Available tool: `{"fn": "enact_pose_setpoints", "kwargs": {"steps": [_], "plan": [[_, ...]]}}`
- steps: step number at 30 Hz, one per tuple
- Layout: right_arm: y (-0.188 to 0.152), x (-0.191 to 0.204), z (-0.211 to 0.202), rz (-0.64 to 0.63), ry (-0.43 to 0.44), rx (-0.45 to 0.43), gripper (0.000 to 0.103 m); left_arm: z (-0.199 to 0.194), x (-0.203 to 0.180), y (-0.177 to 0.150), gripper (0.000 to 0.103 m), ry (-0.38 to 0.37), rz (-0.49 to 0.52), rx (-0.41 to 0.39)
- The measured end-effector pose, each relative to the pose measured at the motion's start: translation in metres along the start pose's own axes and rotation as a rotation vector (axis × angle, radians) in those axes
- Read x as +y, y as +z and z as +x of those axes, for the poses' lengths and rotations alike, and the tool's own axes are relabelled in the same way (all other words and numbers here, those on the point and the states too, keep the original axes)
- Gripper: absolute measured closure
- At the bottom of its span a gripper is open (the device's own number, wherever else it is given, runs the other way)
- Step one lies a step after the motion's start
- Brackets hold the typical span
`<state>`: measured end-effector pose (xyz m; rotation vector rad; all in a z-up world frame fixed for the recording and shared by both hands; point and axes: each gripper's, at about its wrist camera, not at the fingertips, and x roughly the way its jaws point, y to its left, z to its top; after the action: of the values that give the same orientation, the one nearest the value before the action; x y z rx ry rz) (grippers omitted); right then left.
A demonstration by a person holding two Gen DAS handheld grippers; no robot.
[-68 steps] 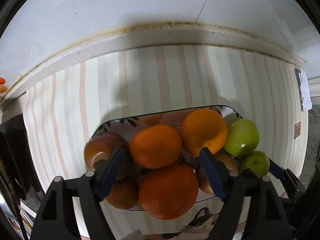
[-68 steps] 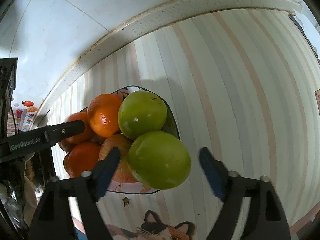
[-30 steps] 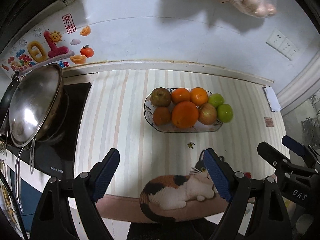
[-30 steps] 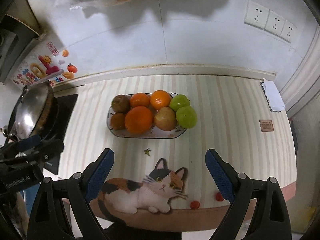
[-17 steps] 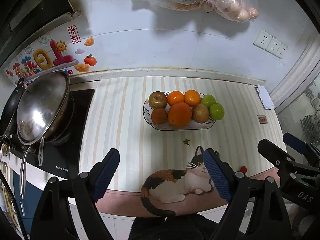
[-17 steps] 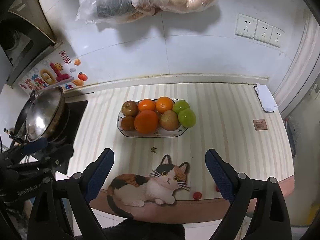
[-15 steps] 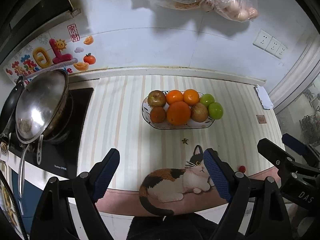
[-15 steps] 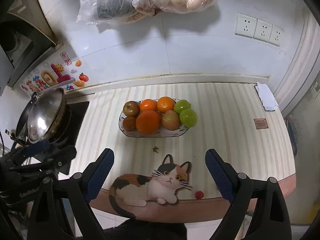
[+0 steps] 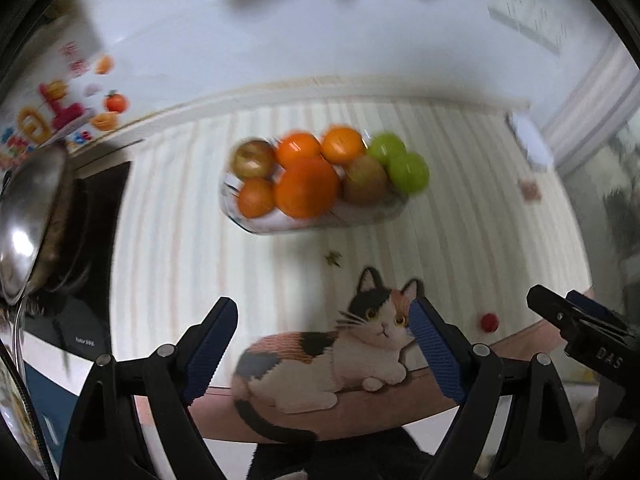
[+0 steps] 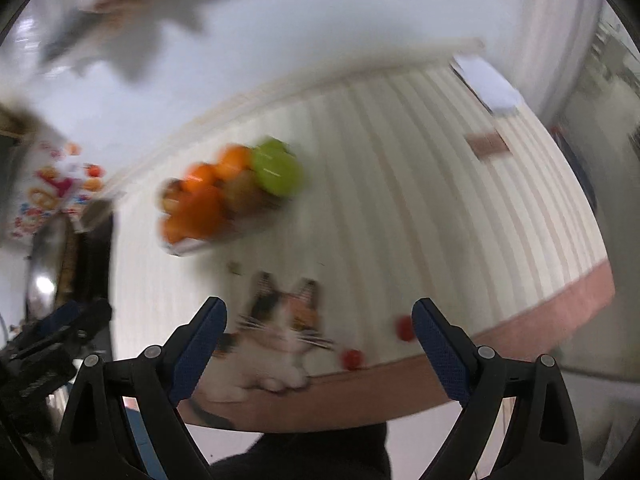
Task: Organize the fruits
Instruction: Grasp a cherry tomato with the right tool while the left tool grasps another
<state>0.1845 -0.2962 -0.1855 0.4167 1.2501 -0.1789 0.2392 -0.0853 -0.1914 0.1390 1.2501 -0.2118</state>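
Orange, green and reddish-brown round fruits sit piled in a shallow oval glass dish (image 9: pixel 256 222) at the far middle of the striped surface (image 9: pixel 460 208), well apart from both tongs. Count: three oranges, the large one (image 9: pixel 306 188) nearest; two green apples (image 9: pixel 408 172) at the right end; three reddish-brown fruits, one at the far left (image 9: pixel 254 158).

Judged handling: the fruits look firm, smooth and moderately heavy, prone to roll, so grip each across its widest middle. The dish looks fragile.

Left tongs (image 9: pixel 322 344) and right tongs (image 10: pixel 318 344) both stand wide apart, holding nothing, above the surface's near edge.
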Motion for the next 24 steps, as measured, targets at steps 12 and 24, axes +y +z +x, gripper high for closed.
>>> {"fn": "enact_pose_setpoints", "kwargs": {"steps": [12,24], "plan": [[-0.029,-0.091,0.135,0.126,-0.041,0.228,0.06,0.112,-0.081,-0.024,0.015,-0.017,0.159,0.268],[-0.041,-0.127,0.118,0.15,-0.075,0.161,0.074,0.133,-0.145,-0.056,0.022,-0.197,0.251,0.358]]}}
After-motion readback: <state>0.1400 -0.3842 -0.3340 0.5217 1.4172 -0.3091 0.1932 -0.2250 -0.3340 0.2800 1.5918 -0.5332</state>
